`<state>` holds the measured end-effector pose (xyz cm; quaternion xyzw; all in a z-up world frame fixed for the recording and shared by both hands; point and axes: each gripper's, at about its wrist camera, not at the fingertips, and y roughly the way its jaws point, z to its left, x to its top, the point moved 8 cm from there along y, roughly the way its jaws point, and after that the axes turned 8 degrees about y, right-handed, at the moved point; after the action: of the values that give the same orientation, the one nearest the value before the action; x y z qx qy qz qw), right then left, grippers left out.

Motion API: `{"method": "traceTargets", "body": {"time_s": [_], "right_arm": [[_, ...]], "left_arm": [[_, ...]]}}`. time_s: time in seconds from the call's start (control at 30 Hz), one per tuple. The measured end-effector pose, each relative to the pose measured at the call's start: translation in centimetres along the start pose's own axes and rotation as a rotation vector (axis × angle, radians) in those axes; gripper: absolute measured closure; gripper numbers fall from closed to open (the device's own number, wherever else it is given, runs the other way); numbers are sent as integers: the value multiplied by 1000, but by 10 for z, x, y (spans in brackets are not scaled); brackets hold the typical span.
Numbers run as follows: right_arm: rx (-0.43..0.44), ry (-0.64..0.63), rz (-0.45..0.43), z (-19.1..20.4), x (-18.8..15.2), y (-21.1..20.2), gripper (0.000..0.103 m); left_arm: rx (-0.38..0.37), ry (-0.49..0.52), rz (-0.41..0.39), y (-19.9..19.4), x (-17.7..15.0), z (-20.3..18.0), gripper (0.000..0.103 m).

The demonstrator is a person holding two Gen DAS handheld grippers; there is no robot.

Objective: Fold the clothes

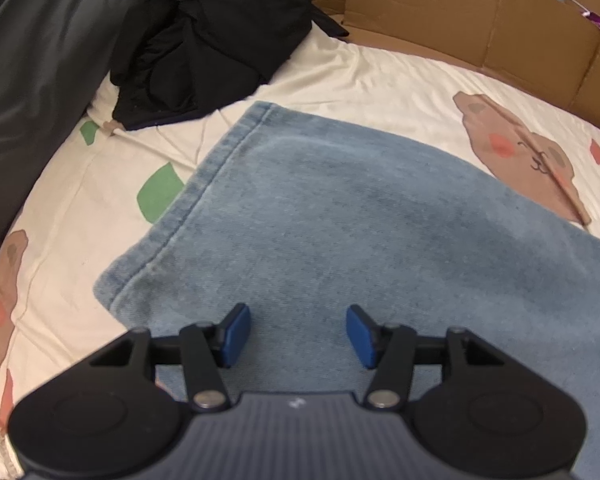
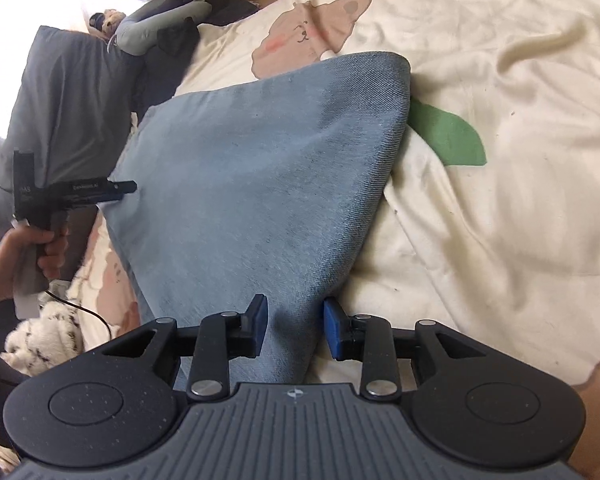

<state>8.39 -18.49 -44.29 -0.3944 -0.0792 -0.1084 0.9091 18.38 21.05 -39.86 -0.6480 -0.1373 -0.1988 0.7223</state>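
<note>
Bed [image 1: 380, 68]: cream sheet with printed brown animals and green leaves, rumpled on the side seen from the right wrist view. Cardboard [image 1: 500, 20] stands along the far edge. Grey pillow [image 2: 72, 92] at the head end.

Blue denim garment [image 1: 340, 208], probably jeans, lies flat on the sheet mid-bed, apparently already folded at least once. A stitched hem runs along its left edge in the left wrist view; a rounded fold forms its far corner in the right wrist view.

Black garment [image 1: 204, 60], crumpled in a heap near the pillow, well apart from the denim. Not yet folded.

Left tool [image 1: 298, 336]: spread, hovering over the denim near the hemmed end, nothing between its pads. Also visible from the right wrist camera, gripped in the person's hand [image 2: 28, 252].

Right tool [image 2: 295, 328]: partly spread, straddling the denim's near edge; the pads do not appear to press the cloth, so I read it as released.

Handling judgement: denim is heavy for cloth, fairly stiff, not slippery, holds a crease well. Best taken at the hem or a folded corner, where layers bunch thick enough to pinch together.
</note>
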Motion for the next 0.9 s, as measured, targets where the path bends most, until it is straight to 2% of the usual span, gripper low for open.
{"method": "traceTargets", "body": {"time_s": [0.13,0.27,0.53,0.57,0.67,0.8,0.9], "right_arm": [[48,74,-1,-5,2,-3,71],[48,138,-5,-16,4,3,70],[103,241,2,-26,15,15,70],[114,250,6,-27,16,15,74],[165,295,10,-27,18,10,74],[171,357,-1,-34,19,13,74],[156,350,1,-27,20,22,74]], "left_arm": [[-1,-2,-2,0,0,0,46],[-2,-7,-3,0,1,-1,45],[-11,-10,-9,0,0,0,45],[-13,-10,-10,0,0,0,45],[-17,-15,-12,0,-1,1,45],[-16,-11,-12,0,0,1,45],[-14,-10,-11,0,0,2,45]]}}
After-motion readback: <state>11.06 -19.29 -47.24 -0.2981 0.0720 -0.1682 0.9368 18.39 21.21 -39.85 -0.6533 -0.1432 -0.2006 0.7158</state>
